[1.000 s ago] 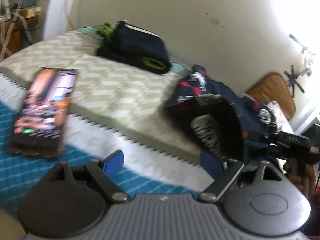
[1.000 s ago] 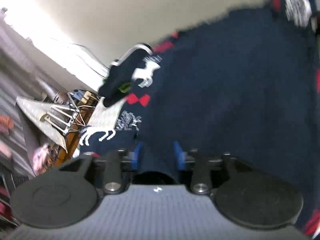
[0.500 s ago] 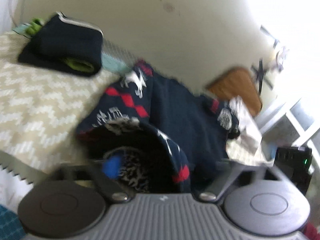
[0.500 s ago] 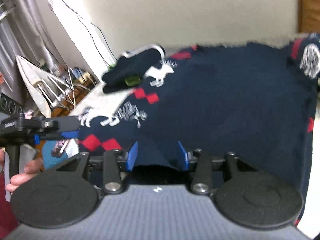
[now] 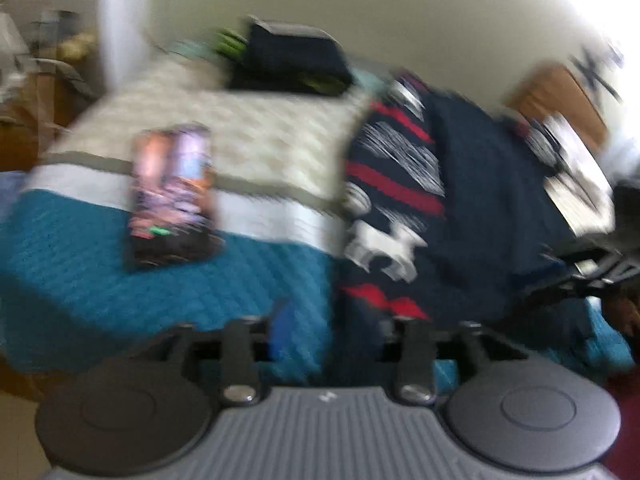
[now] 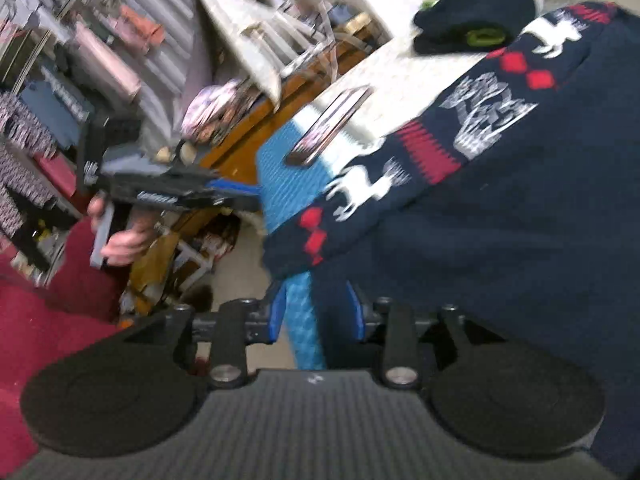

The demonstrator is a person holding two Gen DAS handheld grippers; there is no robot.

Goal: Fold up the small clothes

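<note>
On the teal bedspread (image 5: 120, 276), both tools (image 6: 316, 316) (image 5: 332, 332) pinch the navy sweater (image 6: 500, 220).

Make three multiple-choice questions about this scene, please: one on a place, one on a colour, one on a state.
1. Where does the phone lie?
A. on the bed, left of the sweater
B. on the sweater
C. on the floor

2. Which colour are the diamonds on the sweater?
A. yellow
B. red
C. green

3. What does the right gripper hold?
A. nothing
B. the phone
C. the sweater's edge

Answers: 1 A, it rests on the bed cover beside the sweater; 2 B, red diamonds show along the pattern; 3 C, dark cloth sits between its blue fingers.
</note>
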